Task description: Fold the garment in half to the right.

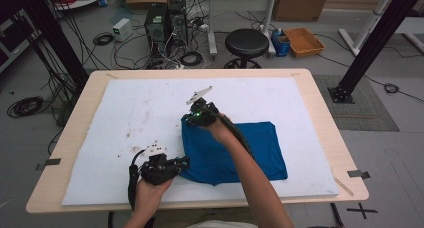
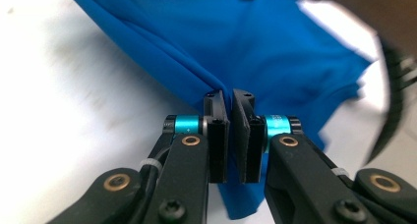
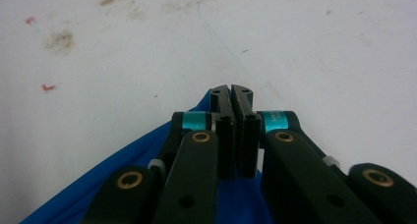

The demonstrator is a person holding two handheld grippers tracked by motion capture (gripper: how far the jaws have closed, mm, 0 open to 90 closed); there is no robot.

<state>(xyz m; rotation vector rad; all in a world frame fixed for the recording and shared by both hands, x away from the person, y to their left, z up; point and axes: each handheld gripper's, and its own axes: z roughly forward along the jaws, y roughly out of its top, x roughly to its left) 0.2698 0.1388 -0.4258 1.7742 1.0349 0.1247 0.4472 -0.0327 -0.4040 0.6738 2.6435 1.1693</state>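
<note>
A: Blue folded cloth garment (image 1: 235,150) lies on the white foam mat (image 1: 125,118), right of centre. Left gripper (image 1: 184,163) pinches its near-left corner.
B: Right gripper (image 1: 192,119)?
A: Clamped on far-left corner. Fold looks partway; another fold likely left.

Wooden table (image 1: 320,123), stained white mat (image 1: 150,113), folded blue cloth (image 1: 250,148)

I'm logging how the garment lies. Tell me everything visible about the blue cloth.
The blue cloth is soft, plain knit-looking fabric, folded into a rough rectangle, lying flat on the white mat. The left gripper pinches its near-left corner, the right gripper its far-left corner; folds gather at both.
</note>
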